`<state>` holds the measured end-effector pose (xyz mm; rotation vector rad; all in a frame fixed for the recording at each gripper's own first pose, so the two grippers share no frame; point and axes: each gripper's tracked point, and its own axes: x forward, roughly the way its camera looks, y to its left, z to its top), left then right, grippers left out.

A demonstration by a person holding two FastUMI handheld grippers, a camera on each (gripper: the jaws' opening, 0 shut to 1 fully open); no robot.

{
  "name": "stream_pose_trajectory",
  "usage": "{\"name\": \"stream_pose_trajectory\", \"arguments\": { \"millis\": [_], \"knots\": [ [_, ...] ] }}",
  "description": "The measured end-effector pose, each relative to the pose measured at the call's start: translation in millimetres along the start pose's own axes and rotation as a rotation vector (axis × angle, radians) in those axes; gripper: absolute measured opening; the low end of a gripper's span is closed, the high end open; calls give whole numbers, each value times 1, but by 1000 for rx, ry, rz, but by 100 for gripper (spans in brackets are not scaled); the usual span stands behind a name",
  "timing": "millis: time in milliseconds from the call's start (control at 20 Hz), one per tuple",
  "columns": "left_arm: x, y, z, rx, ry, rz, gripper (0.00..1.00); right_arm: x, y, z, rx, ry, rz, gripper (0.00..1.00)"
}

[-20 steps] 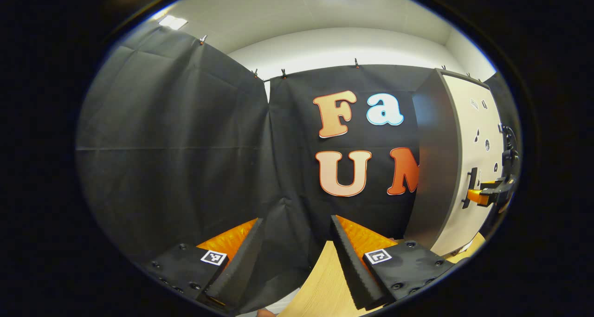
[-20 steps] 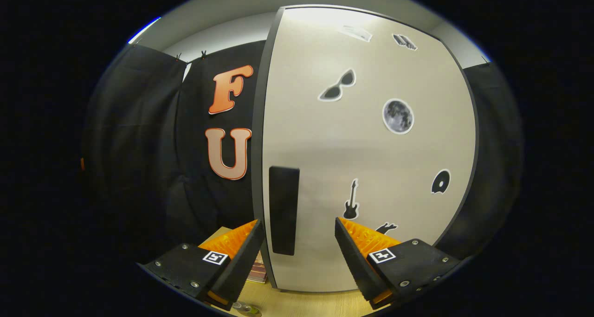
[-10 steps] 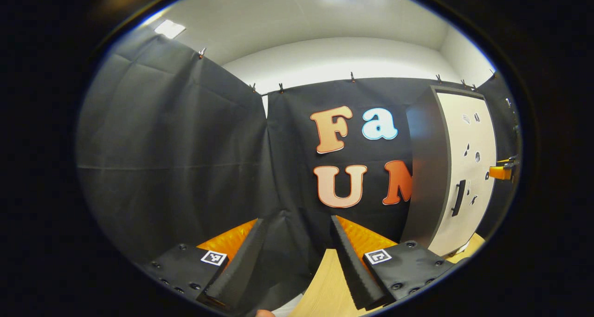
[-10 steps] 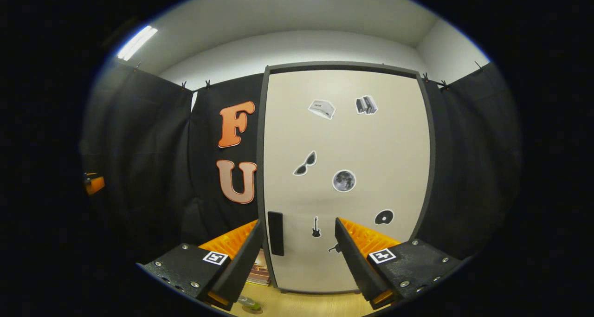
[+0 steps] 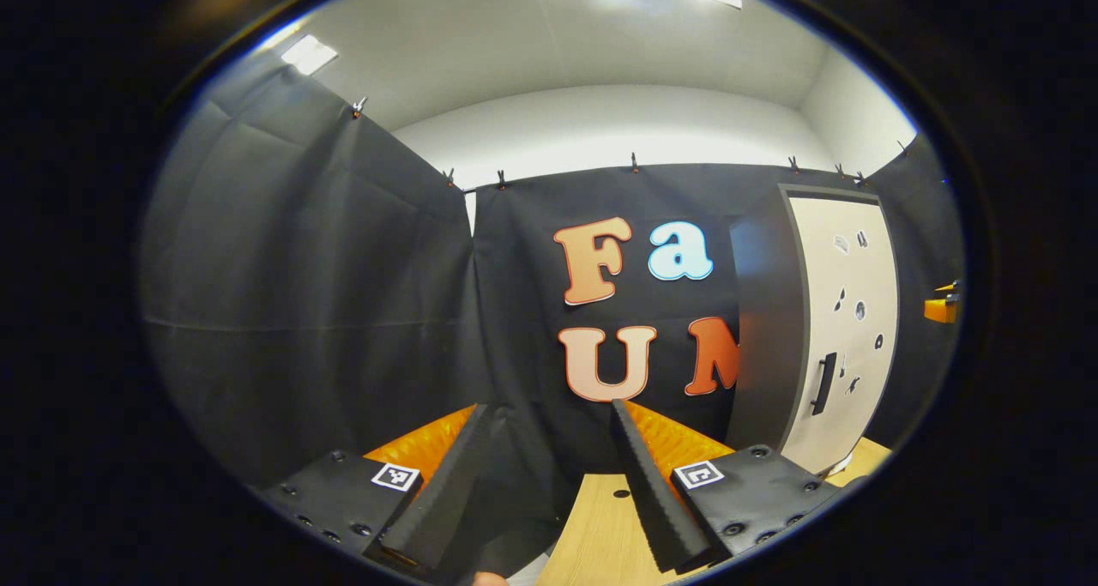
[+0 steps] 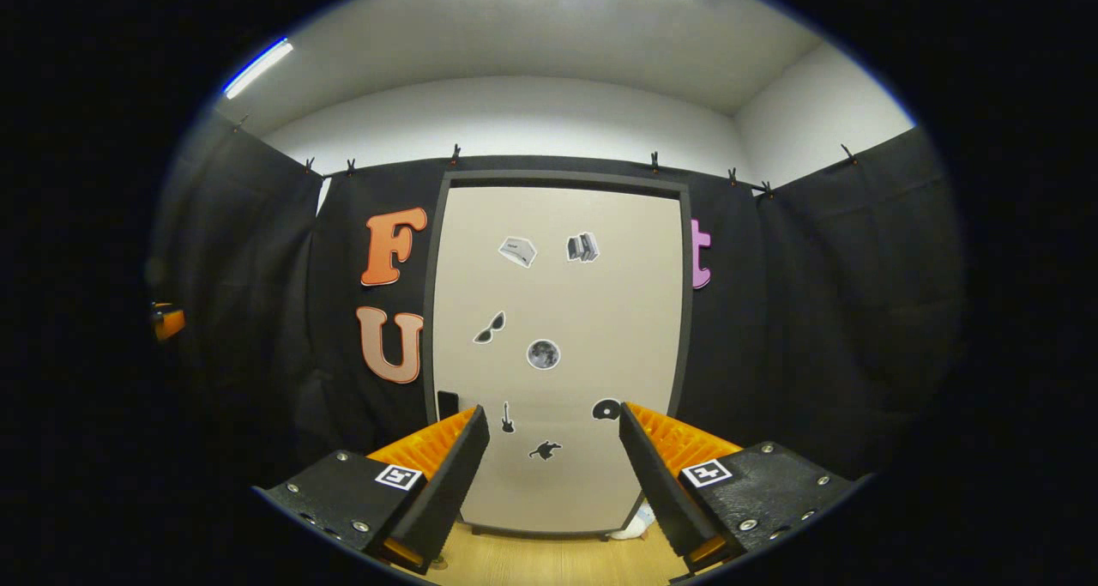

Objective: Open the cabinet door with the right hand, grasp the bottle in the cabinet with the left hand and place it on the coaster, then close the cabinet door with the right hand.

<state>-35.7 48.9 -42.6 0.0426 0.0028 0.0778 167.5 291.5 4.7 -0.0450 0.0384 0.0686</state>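
Cabinet door (image 6: pixel 558 354) shut, beyond spread right gripper (image 6: pixel 553 483)

Surfaces, as you see them past your jaws

Ahead of your right gripper (image 6: pixel 553 483), the cabinet door (image 6: pixel 558 311) looks smooth and matt, with flat paper-like stickers (image 6: pixel 543 353) and a dark matt frame. Below your jaws, the table (image 6: pixel 549 560) reads as pale wood grain. The booth wall (image 5: pixel 326 294) beyond your left gripper (image 5: pixel 549 483) is matt, creased cloth. Your finger pads (image 5: pixel 648 492) look ribbed.

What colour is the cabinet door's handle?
Black, against the beige cabinet door; the handle shows best in the left gripper view.
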Motion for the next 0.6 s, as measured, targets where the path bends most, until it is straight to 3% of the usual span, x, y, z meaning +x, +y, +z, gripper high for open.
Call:
{"name": "stream_pose_trajectory", "arguments": {
  "millis": [200, 250, 350, 400, 550, 600],
  "knots": [
    [13, -12, -1, -23, 10, -33, 91, -16, -19, 10, 12, -16, -38, 94],
    [15, -11, -1, -27, 16, -35, 97, -20, -22, 11, 20, -18, -41, 94],
    [19, -12, 5, -22, 13, -38, 95, -27, -29, 11, 16, -24, -55, 94],
    [21, -13, 9, -12, 2, -39, 99, -29, -32, 11, 16, -26, -58, 94],
    [25, -23, 20, 4, -25, -50, 94, -33, -35, 5, 37, -11, -50, 94],
    [28, -30, 22, 2, -27, -61, 99, -31, -37, 3, 39, -8, -50, 94]
  ]
}}
